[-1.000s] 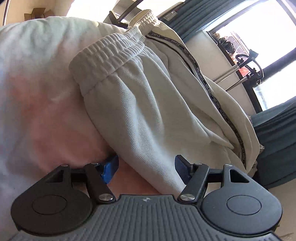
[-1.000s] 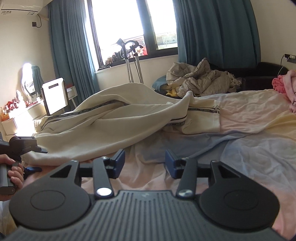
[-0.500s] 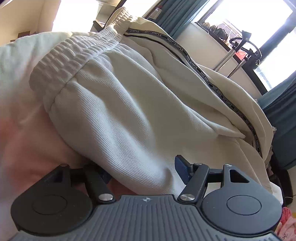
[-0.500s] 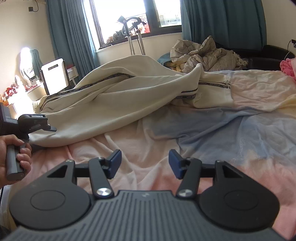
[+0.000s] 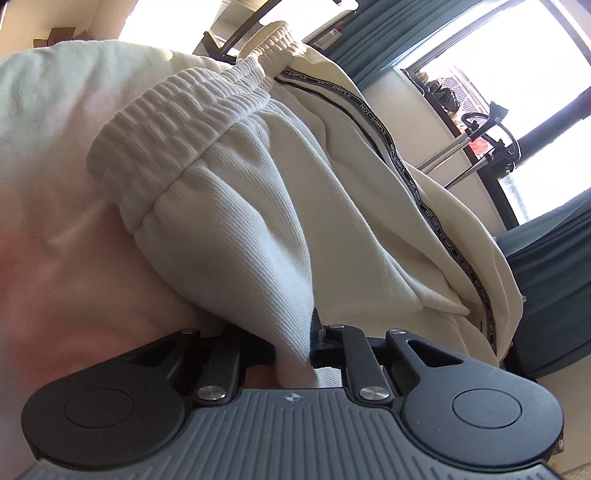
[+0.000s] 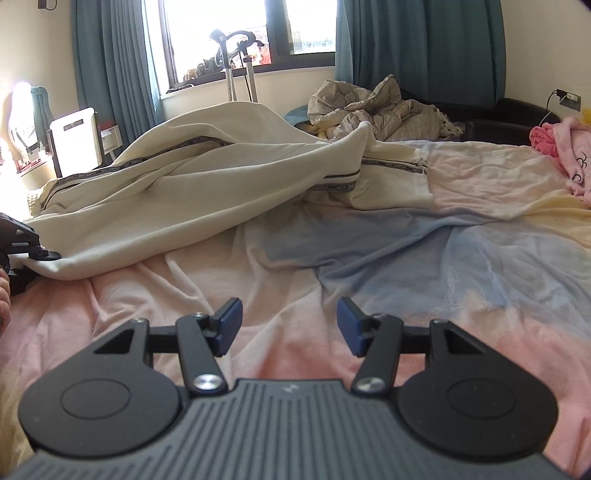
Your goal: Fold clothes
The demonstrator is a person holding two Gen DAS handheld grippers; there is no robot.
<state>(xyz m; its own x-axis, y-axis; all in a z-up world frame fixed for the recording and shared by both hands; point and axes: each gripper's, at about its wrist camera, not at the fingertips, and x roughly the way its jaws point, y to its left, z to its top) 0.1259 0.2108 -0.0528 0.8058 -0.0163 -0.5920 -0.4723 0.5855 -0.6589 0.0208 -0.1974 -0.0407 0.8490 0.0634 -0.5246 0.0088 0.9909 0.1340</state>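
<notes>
A bed (image 6: pixel 406 258) fills most of the right wrist view, its rumpled sheet tinted pink, blue and pale yellow. Across the far left half of it lies a pair of cream trousers (image 6: pixel 177 192), long and loosely bunched, with a dark lettered stripe (image 5: pixel 406 173) running down the side seam and one leg end reaching toward the middle of the bed. Behind the bed stand a window (image 6: pixel 236 33) with teal curtains (image 6: pixel 424 44), a crumpled grey quilt (image 6: pixel 380 110) and, at the far right edge, a pink cloth (image 6: pixel 561 144). In the left wrist view the ribbed elastic waistband (image 5: pixel 177 133) of the trousers sits up close, above pink sheet. The left gripper (image 5: pixel 293 350) has just been closing, and its fingers are now clenched on a fold of the trousers' cloth below the waistband, the fabric pinched between them. The right gripper (image 6: pixel 288 325) hovers over bare pink sheet near the trousers, its blue-padded fingers (image 6: pixel 231 321) spread apart with nothing between them.
</notes>
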